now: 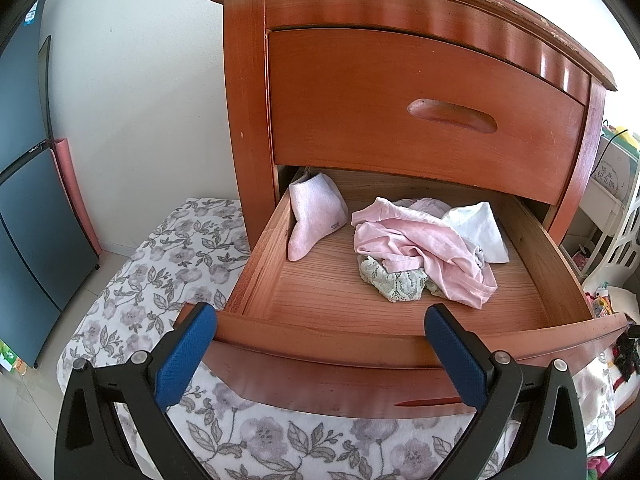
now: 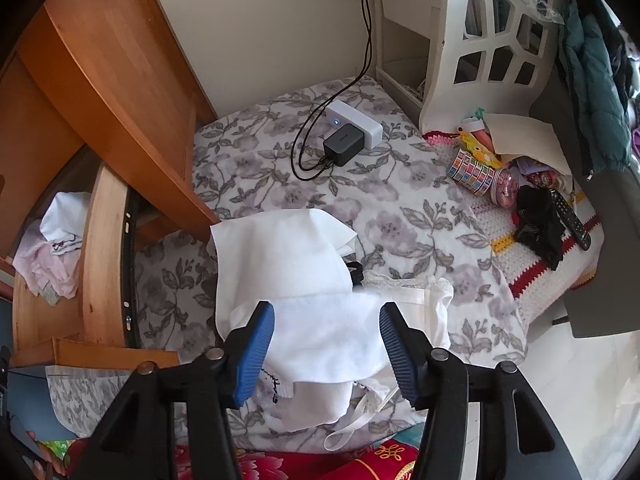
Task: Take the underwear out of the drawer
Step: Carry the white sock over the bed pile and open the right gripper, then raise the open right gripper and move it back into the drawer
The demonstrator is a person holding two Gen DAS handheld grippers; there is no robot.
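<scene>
Drawer (image 1: 400, 300) of wooden nightstand (image 1: 400, 80) sits pulled out w/ pink underwear (image 1: 420, 248) heaped inside, left claw (image 1: 320, 356) hovering at its front edge, released & empty. Right claw (image 2: 326, 350) also released, poised over white garments (image 2: 304, 300) lying on floral sheet (image 2: 400, 200), w/ charger (image 2: 344, 144) further back near wall.

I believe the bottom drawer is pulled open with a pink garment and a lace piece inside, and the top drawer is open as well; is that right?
Not quite: the left wrist view shows the top drawer shut. The bottom drawer is pulled open, with the pink garment and lace piece inside.
</scene>
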